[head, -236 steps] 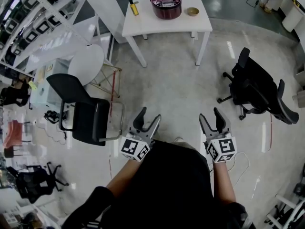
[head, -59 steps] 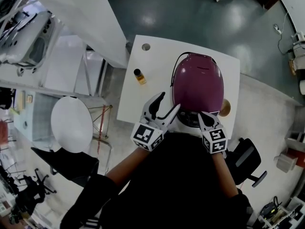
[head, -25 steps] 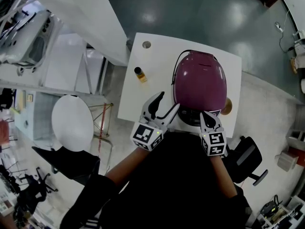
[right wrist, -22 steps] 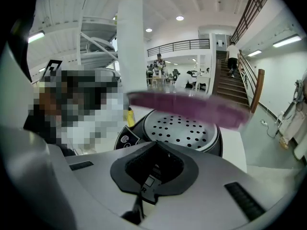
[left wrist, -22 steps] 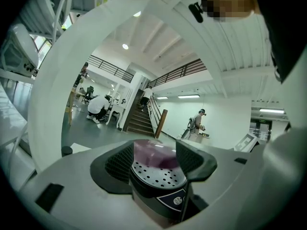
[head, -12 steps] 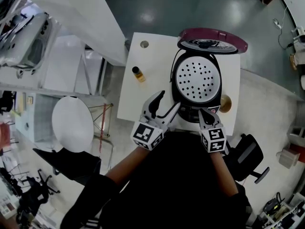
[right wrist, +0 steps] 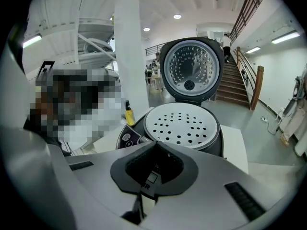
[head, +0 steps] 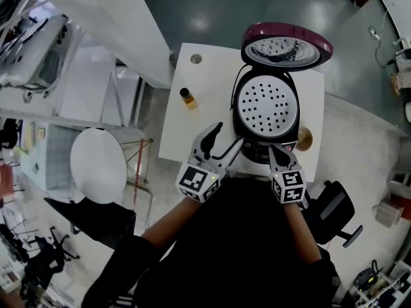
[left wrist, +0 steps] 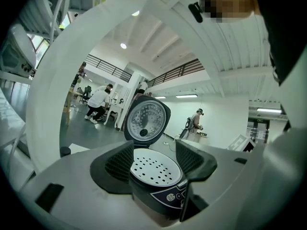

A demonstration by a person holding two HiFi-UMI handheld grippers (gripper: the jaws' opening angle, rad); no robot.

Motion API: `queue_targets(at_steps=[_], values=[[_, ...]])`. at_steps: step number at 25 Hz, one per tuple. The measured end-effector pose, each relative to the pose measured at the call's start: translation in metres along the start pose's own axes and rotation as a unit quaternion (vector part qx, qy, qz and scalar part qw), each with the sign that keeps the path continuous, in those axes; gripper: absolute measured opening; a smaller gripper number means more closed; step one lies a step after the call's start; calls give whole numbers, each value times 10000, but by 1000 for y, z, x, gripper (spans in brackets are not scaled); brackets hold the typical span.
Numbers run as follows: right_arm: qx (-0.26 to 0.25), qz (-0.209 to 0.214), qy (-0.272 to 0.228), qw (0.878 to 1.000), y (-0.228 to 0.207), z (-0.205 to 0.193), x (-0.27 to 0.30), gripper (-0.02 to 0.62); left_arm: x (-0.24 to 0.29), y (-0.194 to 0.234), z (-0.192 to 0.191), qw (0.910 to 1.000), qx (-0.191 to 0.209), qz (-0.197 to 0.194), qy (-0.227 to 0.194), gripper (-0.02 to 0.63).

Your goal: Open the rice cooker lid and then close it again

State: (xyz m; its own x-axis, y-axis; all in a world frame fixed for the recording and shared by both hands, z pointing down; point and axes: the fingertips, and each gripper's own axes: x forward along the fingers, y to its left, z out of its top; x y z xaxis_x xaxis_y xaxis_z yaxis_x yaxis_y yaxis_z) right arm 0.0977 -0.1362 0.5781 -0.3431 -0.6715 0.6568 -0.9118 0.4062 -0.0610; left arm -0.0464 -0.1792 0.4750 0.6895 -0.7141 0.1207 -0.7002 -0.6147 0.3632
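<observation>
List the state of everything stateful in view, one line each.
rice cooker lid: open, standing up at the back
steamer tray: in place, nothing on it
bottle: upright, capped
left gripper: open, holding nothing
right gripper: shut, holding nothing

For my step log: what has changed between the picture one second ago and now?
The lid of the rice cooker has swung up and back. It now stands open and shows the perforated inner plate. Nothing was grasped or released. The shut right claw at the cooker's front, the open left claw and the small bottle stayed put.
</observation>
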Motion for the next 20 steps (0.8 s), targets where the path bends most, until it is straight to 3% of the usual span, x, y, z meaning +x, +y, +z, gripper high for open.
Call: queue_targets(at_steps=[5,13,20], values=[[-140,-65,85,9998,2,0,-1,0,1,0,18,9998,111,-144,-91,252],[-97,-8,180,9998,9,-4,-12,0,23,-11,70,9948,355,-878,-382,252],[-5,-11,-22,10000,-2,3,-24,0,61,-16,112,9907,632,-1049,-591,252]])
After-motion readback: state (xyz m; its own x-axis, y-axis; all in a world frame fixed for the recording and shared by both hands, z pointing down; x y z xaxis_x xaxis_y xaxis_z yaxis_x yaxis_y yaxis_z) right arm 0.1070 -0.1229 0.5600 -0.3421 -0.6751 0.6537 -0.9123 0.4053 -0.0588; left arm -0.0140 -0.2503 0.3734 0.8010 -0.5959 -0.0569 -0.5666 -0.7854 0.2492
